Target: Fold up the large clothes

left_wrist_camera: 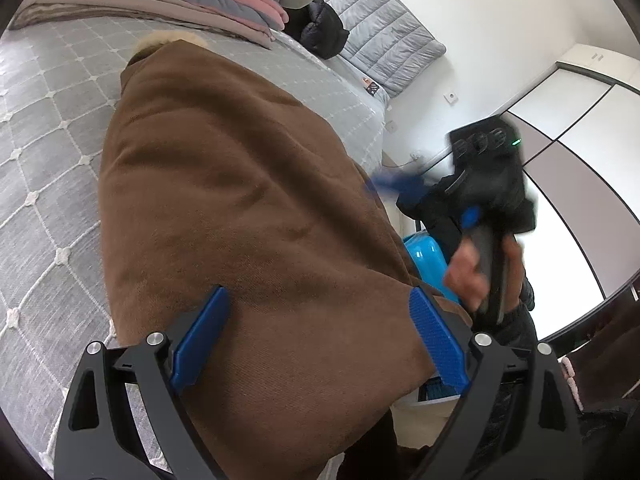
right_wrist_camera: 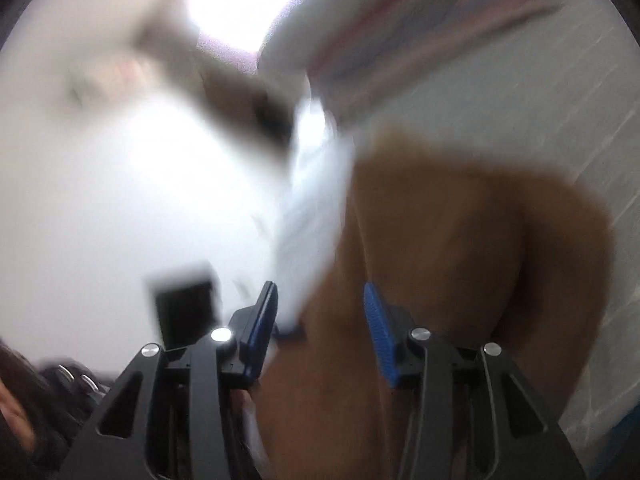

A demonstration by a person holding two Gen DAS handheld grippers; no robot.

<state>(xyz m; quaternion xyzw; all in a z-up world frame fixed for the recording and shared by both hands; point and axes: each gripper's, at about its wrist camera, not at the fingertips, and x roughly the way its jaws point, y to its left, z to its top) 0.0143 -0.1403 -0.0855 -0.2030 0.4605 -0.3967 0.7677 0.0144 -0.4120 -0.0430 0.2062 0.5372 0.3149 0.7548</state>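
On bed [left_wrist_camera: 48, 128], brown coat [left_wrist_camera: 240, 208] folded w/ fur collar, left gripper [left_wrist_camera: 320, 300] fingers spread, sharp only in left view, right gripper [right_wrist_camera: 320, 300] fingers apart, nothing pinched, right view blurred

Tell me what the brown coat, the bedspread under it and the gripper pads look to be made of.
Brown coat: thick, matte, wool-like cloth with a soft nap; pale fur-like trim at the collar.
Bedspread: grey quilted fabric, stitched in diamonds with small tufts.
Left gripper pads: blue, finely ridged, probably plastic or rubber.
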